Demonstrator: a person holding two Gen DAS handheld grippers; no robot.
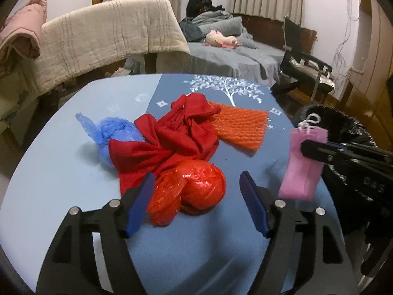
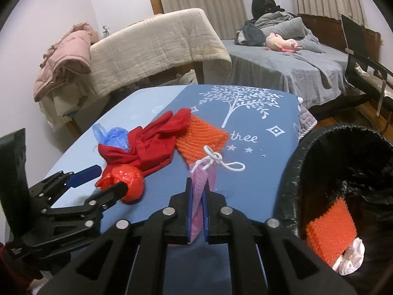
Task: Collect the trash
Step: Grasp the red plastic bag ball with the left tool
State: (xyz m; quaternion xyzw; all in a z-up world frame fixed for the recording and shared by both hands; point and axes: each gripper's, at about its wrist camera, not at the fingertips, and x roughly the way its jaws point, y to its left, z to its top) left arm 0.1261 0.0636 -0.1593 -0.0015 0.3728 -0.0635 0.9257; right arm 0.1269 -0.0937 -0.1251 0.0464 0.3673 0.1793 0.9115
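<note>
Pink mesh pouch [image 2: 199, 191] is sitting clamped between the pads of the right gripper [image 2: 197, 217], hanging lengthwise along the fingers, its white drawstring [image 2: 222, 163] flopping out ahead over the table. In the left wrist view the same pouch is hanging upright off the table's right edge, with the bin behind it.

Black-lined trash bin [image 2: 319, 142] is standing just to the right of that gripper, mouth open, already holding an orange foam net piece [image 2: 330, 231] and a white wad [image 2: 350, 258] — so the pouch's drop likely calls for a short swing rightward, not forward.

Left gripper [image 1: 197, 200] is hovering with jaws wide, straddling the red plastic bag ball [image 1: 196, 191] that is lying right between the blue pads [image 1: 140, 202], not yet squeezed. Its knotted tail is pointing back-left toward the left pad; the round bulk is sitting toward the right.

Further out — a crumpled red cloth [image 1: 172, 135] is touching the ball, a blue plastic bag [image 1: 108, 132] is lying left of the cloth, and an orange foam net [image 1: 239, 127] is lying to its right, long axis running across the blue tablecloth [image 1: 61, 196]. These are nearer the left gripper than the right.
</note>
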